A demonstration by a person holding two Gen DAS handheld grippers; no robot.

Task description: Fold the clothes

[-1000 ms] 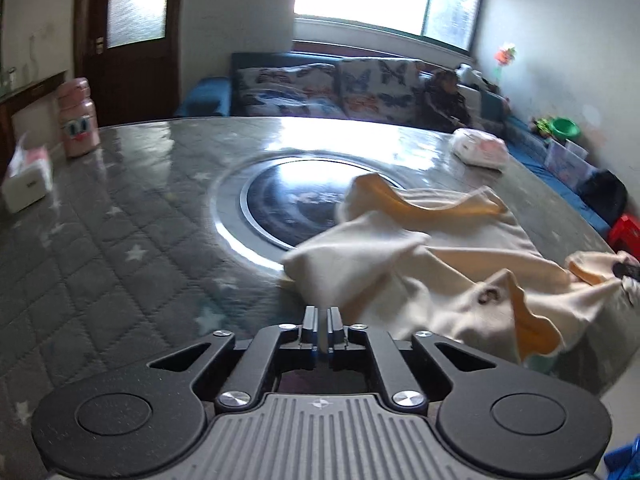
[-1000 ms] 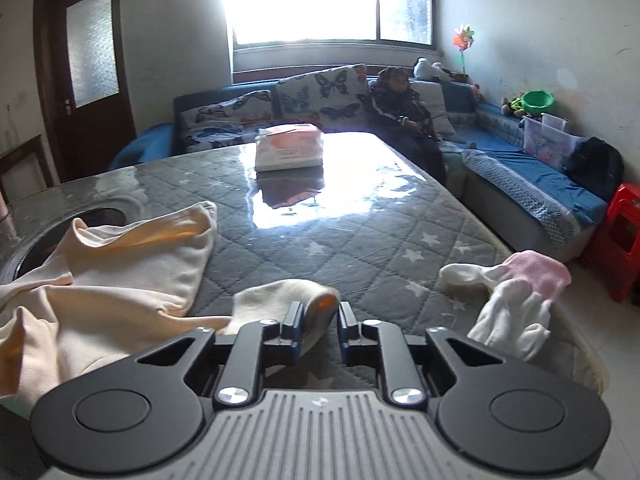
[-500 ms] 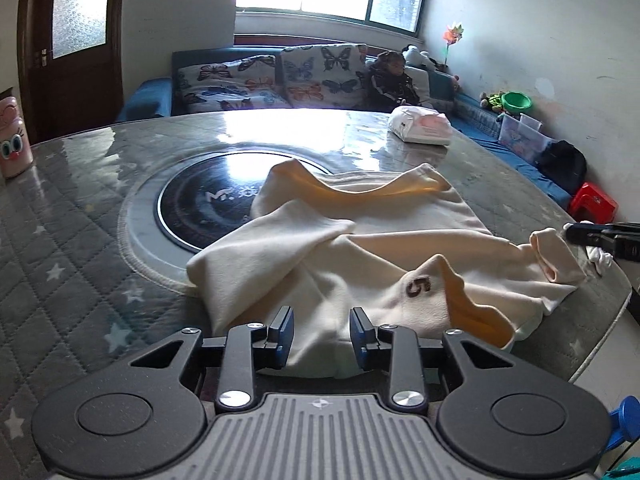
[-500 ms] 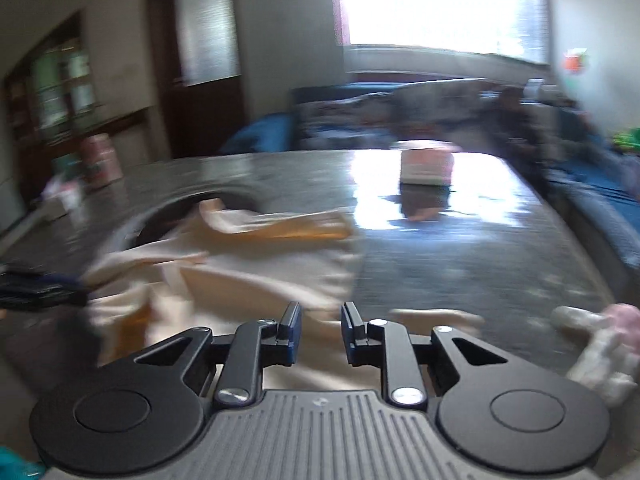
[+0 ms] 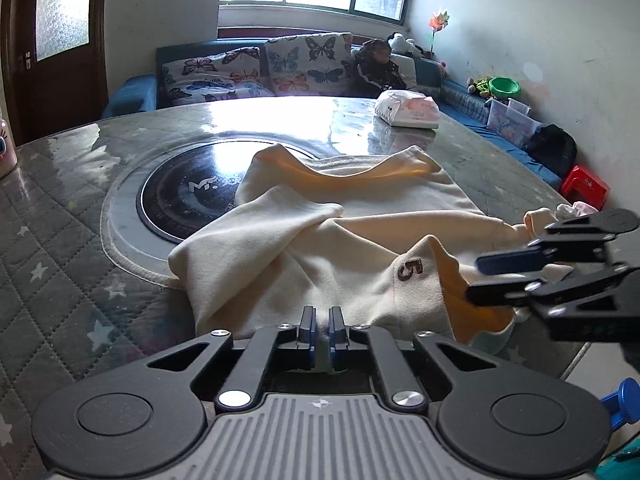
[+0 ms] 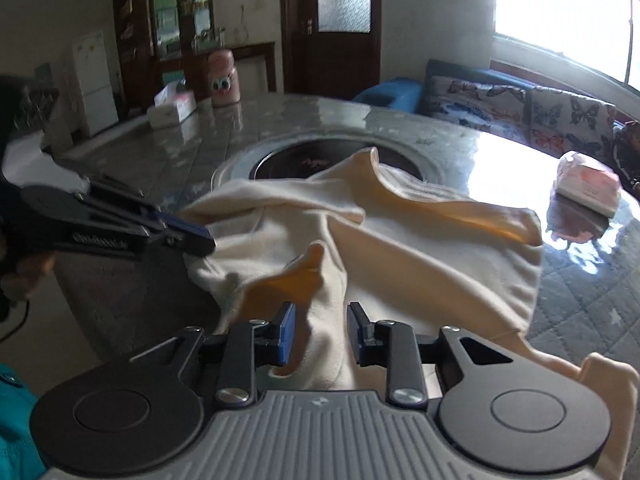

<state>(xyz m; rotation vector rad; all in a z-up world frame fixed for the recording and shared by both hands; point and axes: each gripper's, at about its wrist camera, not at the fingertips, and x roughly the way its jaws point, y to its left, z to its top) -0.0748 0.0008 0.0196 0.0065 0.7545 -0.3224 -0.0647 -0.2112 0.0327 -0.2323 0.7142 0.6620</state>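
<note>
Cream garment [image 5: 328,248] is lying rumpled, not yet folded, half over the round cooktop [image 5: 192,196]. Left gripper [image 5: 320,330] is pinching its near hem; right gripper [image 6: 320,334] is gaping around a bunched edge. Folding mostly remaining.

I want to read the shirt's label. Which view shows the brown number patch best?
Left wrist view: the brown "5" patch faces the camera on the cream shirt. In the right wrist view, folds of the shirt hide it.
</note>
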